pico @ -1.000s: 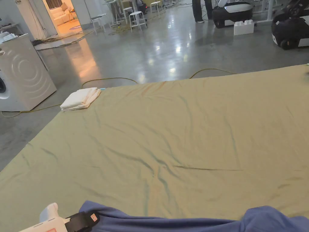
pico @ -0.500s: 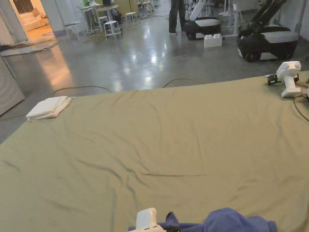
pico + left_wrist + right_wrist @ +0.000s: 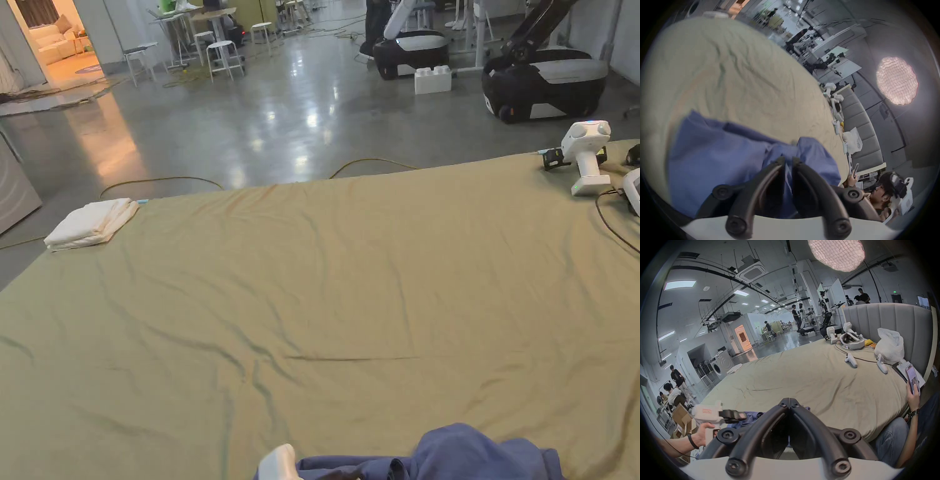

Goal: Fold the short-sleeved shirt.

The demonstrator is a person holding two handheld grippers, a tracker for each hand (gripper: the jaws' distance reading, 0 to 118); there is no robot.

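A robotics lab: wheeled robots (image 3: 542, 74) stand on polished concrete beyond a bed (image 3: 350, 281).

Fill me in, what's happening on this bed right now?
A person is starting to fold a blue shirt that lies bunched at the near edge of the bed. The left tongs are pinched on a fold of the shirt. The right tongs are shut with nothing between them, above the shirt. The shirt is not yet spread out. A folded white cloth sits at the far left corner.
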